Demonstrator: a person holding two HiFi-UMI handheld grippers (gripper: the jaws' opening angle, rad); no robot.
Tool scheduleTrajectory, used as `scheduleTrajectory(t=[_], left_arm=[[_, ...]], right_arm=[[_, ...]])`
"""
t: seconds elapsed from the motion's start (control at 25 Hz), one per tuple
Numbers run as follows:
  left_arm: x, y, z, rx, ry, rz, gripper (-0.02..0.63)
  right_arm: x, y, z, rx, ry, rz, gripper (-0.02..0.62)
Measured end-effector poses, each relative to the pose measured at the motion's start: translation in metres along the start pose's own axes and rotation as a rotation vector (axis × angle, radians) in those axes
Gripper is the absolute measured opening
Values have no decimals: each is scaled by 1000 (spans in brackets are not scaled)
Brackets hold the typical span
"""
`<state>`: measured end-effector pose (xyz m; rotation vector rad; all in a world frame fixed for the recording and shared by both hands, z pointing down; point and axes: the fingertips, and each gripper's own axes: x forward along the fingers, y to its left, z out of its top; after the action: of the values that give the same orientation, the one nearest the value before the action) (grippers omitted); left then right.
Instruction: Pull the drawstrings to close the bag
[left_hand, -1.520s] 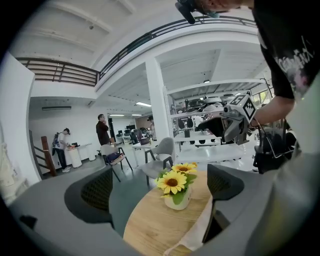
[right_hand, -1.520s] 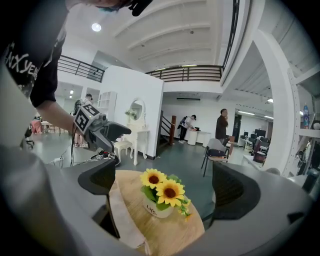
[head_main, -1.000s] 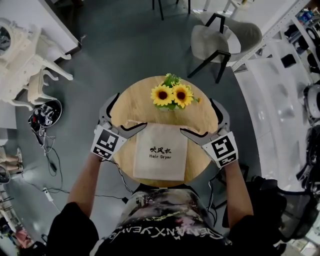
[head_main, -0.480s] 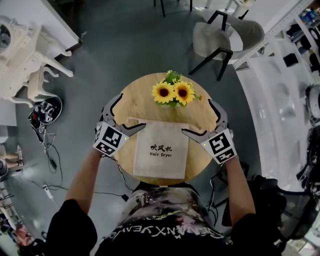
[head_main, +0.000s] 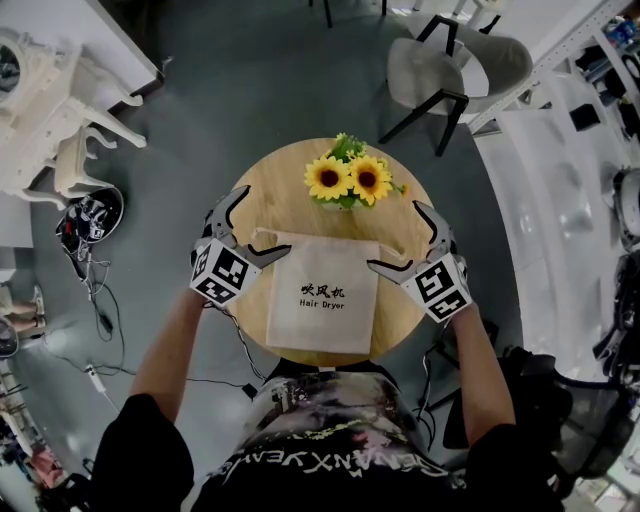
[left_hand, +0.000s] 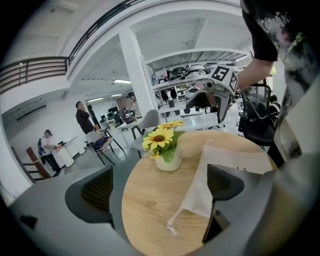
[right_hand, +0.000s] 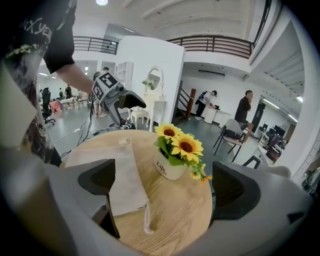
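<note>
A beige drawstring bag (head_main: 320, 296) printed "Hair Dryer" lies flat on the round wooden table (head_main: 290, 180), its mouth towards the far side. My left gripper (head_main: 256, 226) is open at the bag's top left corner, where a short knotted drawstring (left_hand: 173, 221) lies on the wood between its jaws. My right gripper (head_main: 403, 240) is open at the top right corner, with the other drawstring (right_hand: 146, 220) lying between its jaws. In both gripper views (left_hand: 160, 195) (right_hand: 165, 200) the near jaw overlaps the bag's edge (left_hand: 225, 170) (right_hand: 120, 175). Neither gripper holds anything.
A white pot of sunflowers (head_main: 348, 180) stands just beyond the bag's mouth. A grey chair (head_main: 450, 70) is on the floor beyond the table, white ornate furniture (head_main: 50, 110) and a tangle of cables (head_main: 85, 225) at the left. People stand far off in the hall.
Both grippers have edged forward and slightly inward towards the bag's top corners. The bag has not moved.
</note>
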<state>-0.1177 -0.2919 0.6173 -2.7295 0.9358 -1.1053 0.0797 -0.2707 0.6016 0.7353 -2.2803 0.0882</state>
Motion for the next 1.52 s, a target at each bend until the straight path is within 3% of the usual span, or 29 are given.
scheduleTrajectory(t=[0.72, 1.52], left_arm=[[25, -15, -47, 47, 113, -75, 584], [55, -31, -101, 104, 236, -221, 584]], right_arm=[[33, 15, -65, -13, 103, 101, 584], [60, 23, -111, -29, 208, 175, 584]])
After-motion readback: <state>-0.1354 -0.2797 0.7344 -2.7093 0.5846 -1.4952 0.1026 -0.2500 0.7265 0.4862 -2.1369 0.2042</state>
